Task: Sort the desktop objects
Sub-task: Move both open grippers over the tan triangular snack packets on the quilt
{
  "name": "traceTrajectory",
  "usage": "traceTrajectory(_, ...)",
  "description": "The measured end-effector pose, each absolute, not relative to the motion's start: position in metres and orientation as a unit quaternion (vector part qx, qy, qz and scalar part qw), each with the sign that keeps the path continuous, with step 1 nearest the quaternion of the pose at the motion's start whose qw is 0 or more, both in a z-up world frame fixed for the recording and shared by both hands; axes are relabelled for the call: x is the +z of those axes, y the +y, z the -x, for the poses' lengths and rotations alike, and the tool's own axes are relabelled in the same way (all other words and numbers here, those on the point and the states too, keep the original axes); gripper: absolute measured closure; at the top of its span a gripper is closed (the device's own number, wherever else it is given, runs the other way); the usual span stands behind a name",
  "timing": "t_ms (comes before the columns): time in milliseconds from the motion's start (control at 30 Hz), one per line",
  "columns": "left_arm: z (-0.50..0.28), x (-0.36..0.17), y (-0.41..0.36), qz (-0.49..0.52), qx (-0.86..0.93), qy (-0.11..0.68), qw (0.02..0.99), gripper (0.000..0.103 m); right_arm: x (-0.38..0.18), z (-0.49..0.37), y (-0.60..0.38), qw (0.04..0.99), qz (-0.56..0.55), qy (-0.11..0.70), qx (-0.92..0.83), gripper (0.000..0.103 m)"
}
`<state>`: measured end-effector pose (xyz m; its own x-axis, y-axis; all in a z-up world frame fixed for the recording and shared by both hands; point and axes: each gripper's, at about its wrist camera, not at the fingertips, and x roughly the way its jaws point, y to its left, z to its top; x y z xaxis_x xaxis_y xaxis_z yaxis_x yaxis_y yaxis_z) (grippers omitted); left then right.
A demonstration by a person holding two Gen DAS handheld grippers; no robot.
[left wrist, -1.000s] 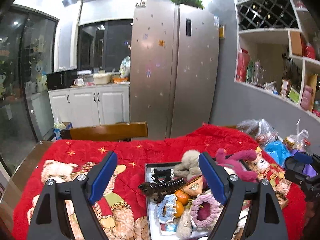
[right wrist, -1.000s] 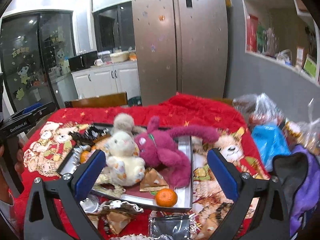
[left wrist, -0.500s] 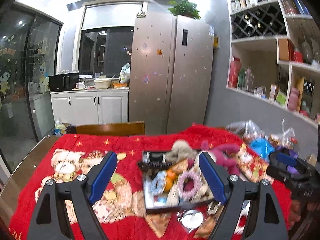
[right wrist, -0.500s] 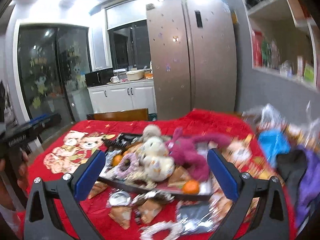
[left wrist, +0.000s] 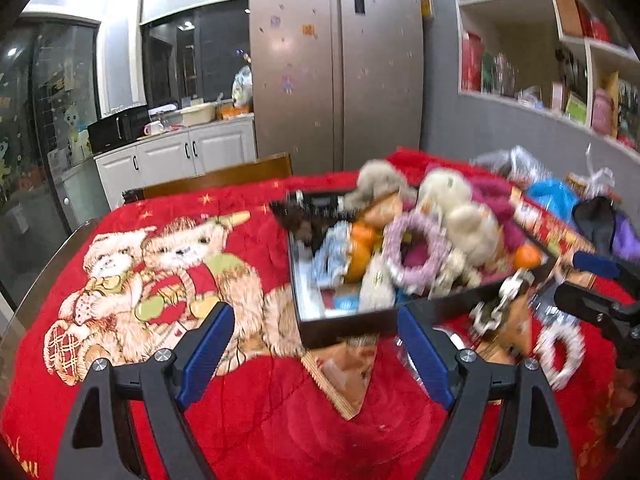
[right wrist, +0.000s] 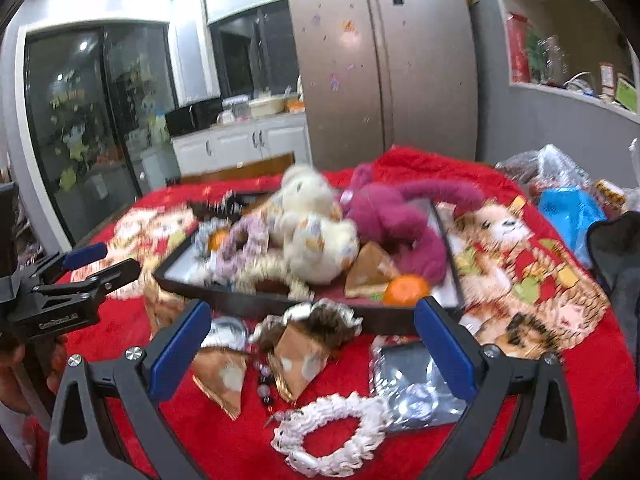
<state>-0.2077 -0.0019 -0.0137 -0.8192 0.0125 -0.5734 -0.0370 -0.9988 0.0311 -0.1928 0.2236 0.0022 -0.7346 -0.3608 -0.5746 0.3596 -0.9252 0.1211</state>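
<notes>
A dark tray point(left wrist: 344, 322) point(right wrist: 256, 298) on the red blanket holds a cream plush point(right wrist: 316, 232), a magenta plush point(right wrist: 396, 216), oranges point(right wrist: 406, 290), scrunchies point(left wrist: 414, 252) and snack packets. Loose items lie in front of it: triangular snack packets point(right wrist: 298, 354) point(left wrist: 344, 376), a white scrunchie point(right wrist: 332, 428), a clear bag point(right wrist: 412, 384). My left gripper point(left wrist: 316, 356) is open and empty, above the blanket before the tray's near left corner. My right gripper point(right wrist: 312, 348) is open and empty over the loose packets. Each gripper shows in the other's view point(right wrist: 84, 276) point(left wrist: 592, 284).
A wooden chair back point(left wrist: 216, 178) stands at the table's far edge. Plastic bags point(right wrist: 548, 172), a blue bag point(right wrist: 568, 212) and a dark purple bag point(left wrist: 608, 228) lie at the right. The blanket's bear print point(left wrist: 160, 276) lies to the tray's left.
Both grippers have pulled back from the tray and tilted down, so the loose packets and white scrunchie in front of it have come into view. Both stayed open.
</notes>
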Motion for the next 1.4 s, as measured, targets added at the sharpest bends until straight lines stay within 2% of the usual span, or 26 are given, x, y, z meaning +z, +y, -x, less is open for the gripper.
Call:
traceTrajectory(133,0.214,-0.027,-0.003,0.322,0.946,0.032,0.008,0.017,-0.016,0.202,0.222,0.201,-0.334,-0.007,-0.921,0.001)
traceTrajectory(533,0.232,-0.052,-0.012,0.402,0.915,0.001,0.019,0.017,-0.037,0.220,0.228,0.183,-0.380,-0.024,-0.906,0.001)
traceTrajectory(767,0.240,-0.064,-0.011,0.440,0.898,-0.001,0.021,0.017,-0.046,0.227,0.218,0.184,-0.407,-0.011,-0.894,0.001)
traceTrajectory(1200,0.240,-0.064,-0.009,0.444,0.896,0.003,0.020,0.014,-0.049,0.228,0.209,0.176,-0.415,0.013,-0.893,0.001)
traceTrajectory(1300,0.240,-0.064,-0.009,0.444,0.896,0.004,0.020,0.014,-0.050,0.228,0.204,0.176,-0.418,0.026,-0.891,0.006)
traceTrajectory(1400,0.240,-0.064,-0.009,0.444,0.896,0.004,0.020,0.014,-0.054,0.228,0.196,0.191,-0.428,0.039,-0.882,0.022)
